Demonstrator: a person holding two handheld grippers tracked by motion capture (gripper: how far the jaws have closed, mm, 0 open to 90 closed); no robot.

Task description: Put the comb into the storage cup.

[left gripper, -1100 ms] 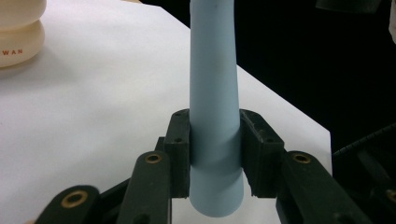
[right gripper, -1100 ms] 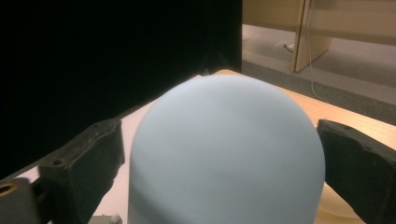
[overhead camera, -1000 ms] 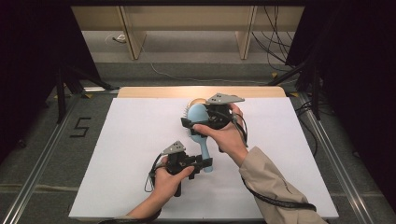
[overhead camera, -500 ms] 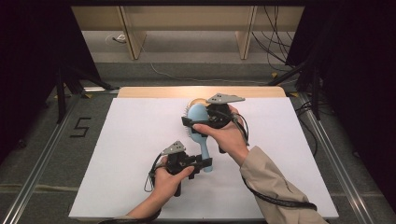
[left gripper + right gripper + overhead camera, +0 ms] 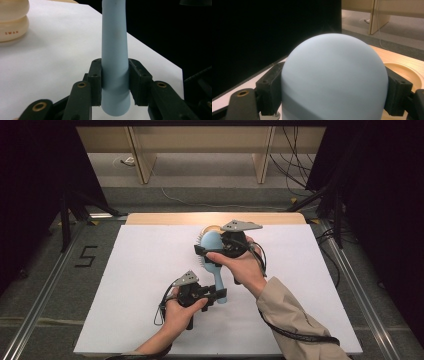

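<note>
A light blue hairbrush (image 5: 218, 279) is held off the white table between both grippers. My left gripper (image 5: 220, 296) is shut on the lower end of the handle (image 5: 114, 50), with a pad pressed on each side, as the left gripper view (image 5: 115, 81) shows. My right gripper (image 5: 205, 250) reaches in from the right and spans the rounded brush head (image 5: 334, 72). Its jaws have just been closing, with the head between them. In the right gripper view (image 5: 334, 90) both pads (image 5: 270, 82) lie against the head's sides. Bristles stick out at the head's left edge in the high view.
A cream, rounded container marked SWAN (image 5: 11, 22) stands on the table behind the brush head (image 5: 212, 227). The white sheet (image 5: 125, 280) covers the table up to a wooden strip (image 5: 165, 218) at the far edge. Cables trail from both grippers.
The right gripper's jaws have drawn in around the brush head. Both hands and the brush stay where they were.
</note>
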